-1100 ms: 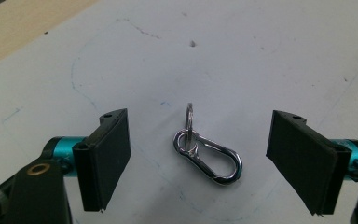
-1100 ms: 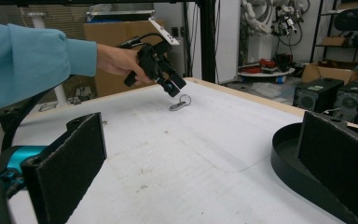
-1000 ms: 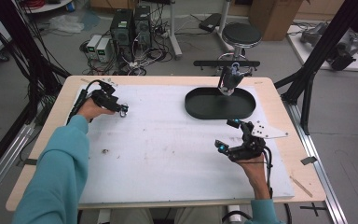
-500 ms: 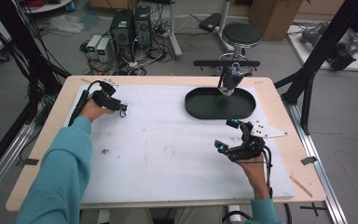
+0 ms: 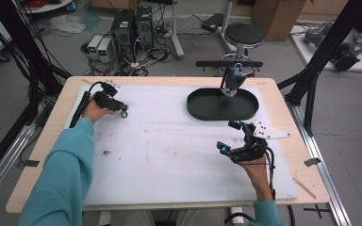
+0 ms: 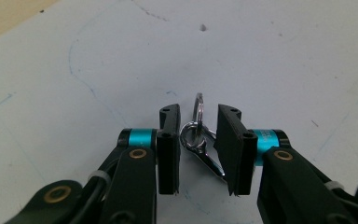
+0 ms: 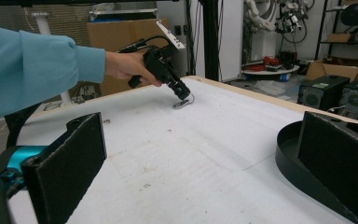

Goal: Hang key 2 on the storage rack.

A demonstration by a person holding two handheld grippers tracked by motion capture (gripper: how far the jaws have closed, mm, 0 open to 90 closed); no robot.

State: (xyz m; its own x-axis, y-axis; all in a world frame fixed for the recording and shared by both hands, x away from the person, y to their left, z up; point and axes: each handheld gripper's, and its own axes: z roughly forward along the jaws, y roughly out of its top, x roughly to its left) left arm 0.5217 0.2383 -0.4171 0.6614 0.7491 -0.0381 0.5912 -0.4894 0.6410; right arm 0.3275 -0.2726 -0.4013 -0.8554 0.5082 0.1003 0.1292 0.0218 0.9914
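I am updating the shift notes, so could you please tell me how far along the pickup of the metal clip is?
Done: the left gripper is down on the white mat with the metal clip between its jaws, which have just been closing.

In hand: the grasp; a gap remains beside each pad.

Left: gripping and lifting the clip. It may be bound for the black tray. The right gripper waits open.

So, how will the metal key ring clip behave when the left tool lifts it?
The clip is thin shiny metal, so probably light and slippery between the left tool pads. Its loose rings will likely swing. It lies flat on the white mat, hard to get under.
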